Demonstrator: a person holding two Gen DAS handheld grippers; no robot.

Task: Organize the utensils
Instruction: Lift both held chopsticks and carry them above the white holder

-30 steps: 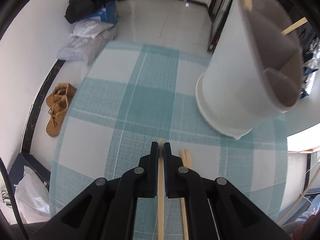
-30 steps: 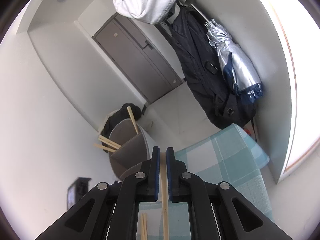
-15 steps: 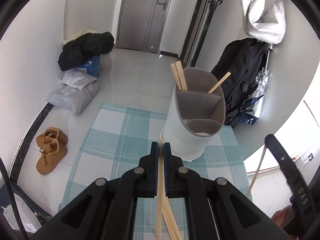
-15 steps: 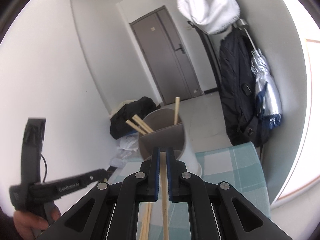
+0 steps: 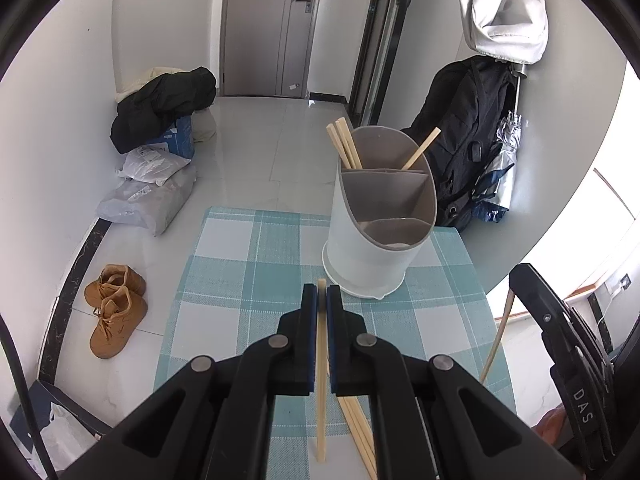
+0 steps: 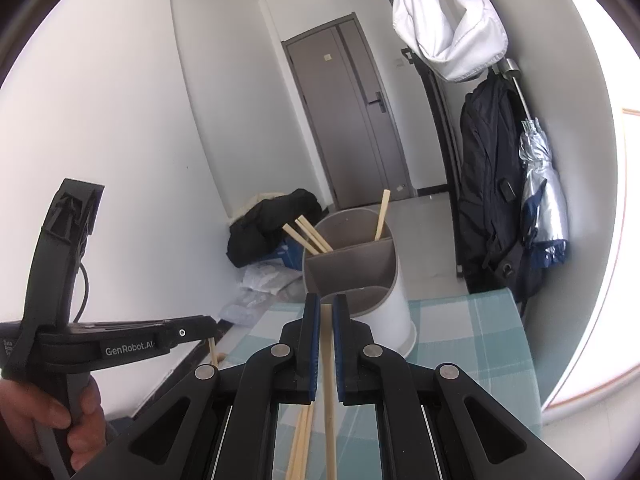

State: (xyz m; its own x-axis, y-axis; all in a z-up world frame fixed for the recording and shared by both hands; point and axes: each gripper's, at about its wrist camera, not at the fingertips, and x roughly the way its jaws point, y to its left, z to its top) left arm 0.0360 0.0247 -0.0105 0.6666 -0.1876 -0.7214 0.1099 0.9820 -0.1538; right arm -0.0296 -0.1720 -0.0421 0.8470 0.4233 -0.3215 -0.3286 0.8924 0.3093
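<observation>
Step in hand: carrying one pale wooden chopstick in each hand-held gripper toward the white oval utensil holder with grey partitioned interior [image 5: 380, 216].
Left hand-held gripper [image 5: 321, 300]: pinched tight on a single chopstick [image 5: 321, 380], lengthwise between the pads, tip just past them, tail hanging toward the camera.
Right hand-held gripper [image 6: 326, 312]: narrow, clamped on another chopstick [image 6: 329, 380] the same way.
Holder position: upright near the far right corner of the counter covered with teal-and-white checked cloth [image 5: 240, 280].
Holder contents: three sticks leaning left and one leaning right in the rear compartment; middle and front compartments apparently free of sticks.
Remaining pile: loose chopsticks [image 5: 356, 424] lying on the cloth near the near edge, beneath the grippers.
Good approach: lift each tip clear above the sloped rim, tilt stick steeply downward, aim into the rear compartment among its fellows.
Order: one side at a time, to avoid crossing over the narrow opening.
Release: only once the lower end sits inside the walls.
Risk: striking a partition or the leaning sticks, nudging the light holder; thin stick pivoting in the pads.
</observation>
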